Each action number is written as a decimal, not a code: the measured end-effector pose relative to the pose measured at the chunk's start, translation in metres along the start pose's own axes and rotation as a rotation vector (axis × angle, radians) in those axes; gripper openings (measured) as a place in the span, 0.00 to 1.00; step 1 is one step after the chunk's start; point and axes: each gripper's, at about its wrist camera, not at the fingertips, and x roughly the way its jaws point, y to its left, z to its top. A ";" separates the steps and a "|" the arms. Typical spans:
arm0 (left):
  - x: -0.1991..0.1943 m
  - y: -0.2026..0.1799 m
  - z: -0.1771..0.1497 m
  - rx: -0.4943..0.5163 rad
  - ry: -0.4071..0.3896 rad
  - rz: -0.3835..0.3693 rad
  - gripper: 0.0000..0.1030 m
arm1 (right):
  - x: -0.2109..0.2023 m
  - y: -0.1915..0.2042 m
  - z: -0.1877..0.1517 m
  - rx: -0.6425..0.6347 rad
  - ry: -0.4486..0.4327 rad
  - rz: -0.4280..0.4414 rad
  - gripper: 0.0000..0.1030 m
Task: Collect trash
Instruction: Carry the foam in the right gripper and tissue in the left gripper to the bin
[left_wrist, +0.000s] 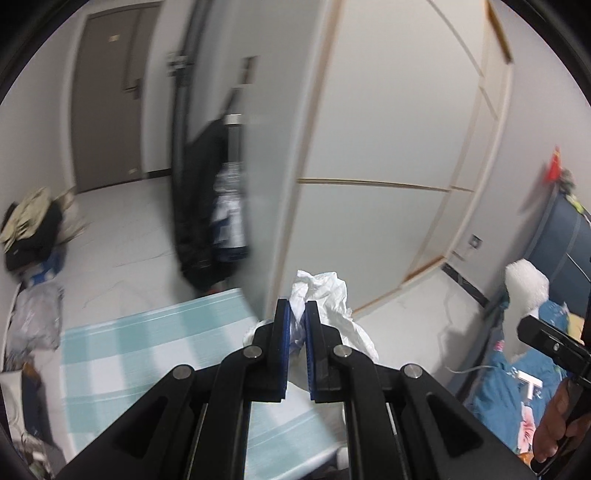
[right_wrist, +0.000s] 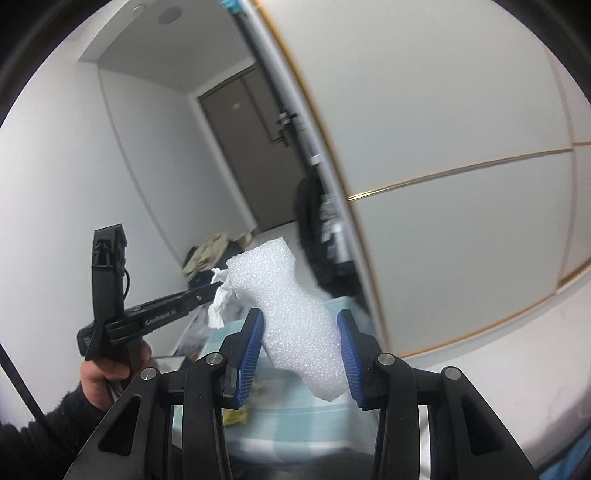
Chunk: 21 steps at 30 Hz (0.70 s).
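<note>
Right wrist view showing right tool clamping white foam piece lengthwise between part-open jaws, left tool just beside, pinching crumpled white tissue nearly shut, both aloft over bed.

Soft indoor light (motion-blurred, fisheye-warped)

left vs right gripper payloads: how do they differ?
The tissue is thin, crumpled and limp; the foam piece is thick, pebbled and keeps its shape. The left gripper is shut nearly flat on the tissue; the right gripper stands wider around the foam piece. Both are white and held off the surface.
</note>
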 end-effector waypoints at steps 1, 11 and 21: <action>0.006 -0.010 0.002 0.013 0.008 -0.019 0.04 | -0.005 -0.007 0.000 0.006 -0.005 -0.012 0.38; 0.084 -0.078 -0.003 0.061 0.147 -0.201 0.04 | -0.021 -0.113 -0.029 0.151 0.037 -0.206 0.38; 0.173 -0.110 -0.039 0.066 0.388 -0.260 0.04 | 0.006 -0.217 -0.085 0.325 0.191 -0.322 0.38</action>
